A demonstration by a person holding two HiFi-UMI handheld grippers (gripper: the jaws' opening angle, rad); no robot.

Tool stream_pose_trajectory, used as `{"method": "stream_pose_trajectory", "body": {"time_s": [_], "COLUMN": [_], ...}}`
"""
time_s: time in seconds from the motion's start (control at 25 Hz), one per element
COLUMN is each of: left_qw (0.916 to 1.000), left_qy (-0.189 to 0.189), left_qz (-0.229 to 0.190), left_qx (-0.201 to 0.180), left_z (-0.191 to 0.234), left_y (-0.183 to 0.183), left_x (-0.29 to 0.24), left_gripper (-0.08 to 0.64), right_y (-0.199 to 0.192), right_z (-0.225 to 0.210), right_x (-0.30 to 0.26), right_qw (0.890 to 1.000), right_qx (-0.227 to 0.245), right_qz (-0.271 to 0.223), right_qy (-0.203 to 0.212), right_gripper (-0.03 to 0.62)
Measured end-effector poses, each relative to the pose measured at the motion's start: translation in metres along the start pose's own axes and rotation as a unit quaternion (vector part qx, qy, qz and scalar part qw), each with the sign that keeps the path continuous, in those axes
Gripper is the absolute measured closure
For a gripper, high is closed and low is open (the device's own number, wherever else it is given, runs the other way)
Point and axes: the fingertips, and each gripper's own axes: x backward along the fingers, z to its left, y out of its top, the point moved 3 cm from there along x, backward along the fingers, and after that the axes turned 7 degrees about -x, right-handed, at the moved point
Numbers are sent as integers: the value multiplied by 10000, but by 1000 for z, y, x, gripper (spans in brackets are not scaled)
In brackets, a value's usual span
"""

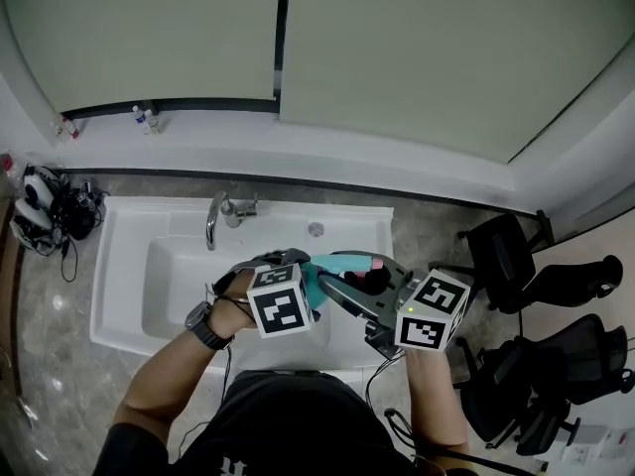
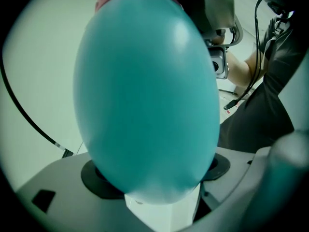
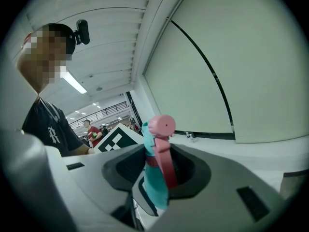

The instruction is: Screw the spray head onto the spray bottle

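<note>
Holds the spray bottle [image 2: 145, 95] in the wide-spread left tool [image 2: 154, 180], pinches the spray head [image 3: 161, 129] in the narrower right tool [image 3: 159, 178], over the sink [image 1: 129, 226]. Risks cross-threading if tilted; seemingly unseated, may drop.

A white sink [image 1: 129, 266] lies under and beyond the left claw [image 1: 312, 286], with its chrome tap [image 1: 223, 216] just past that claw toward the wall. A grey mottled stone counter [image 1: 422, 231] rims the basin. Farther beyond both claws, a white ledge [image 1: 327, 147] carrying small bottles [image 1: 147, 119] runs below pale green wall panels [image 1: 149, 38] split by a dark seam [image 1: 283, 28]. Black office chairs [image 1: 556, 286] stand right of the right claw [image 1: 362, 278]. A tangle of black cables [image 1: 60, 211] sits well left of the left claw. Strip lights [image 3: 73, 82] glow high ahead of the right claw.
</note>
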Motion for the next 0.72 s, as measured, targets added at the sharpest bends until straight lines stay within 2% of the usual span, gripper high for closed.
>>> {"method": "stream_pose_trajectory", "body": {"time_s": [0.44,0.72], "left_qw": [10000,9999], "left_qy": [-79,-163], "left_qz": [9,0], "left_qx": [42,-40], "left_z": [-6,-17], "left_y": [-7,-31], "left_x": [7,21], "left_gripper": [129,129], "right_y": [-1,-9], "right_z": [7,26], "right_x": [-7,-29], "right_qw": [9999,9997], "right_qx": [-111,-174], "right_qz": [-60,-75], "right_qy": [-52,-157], "right_gripper": [457,457]}}
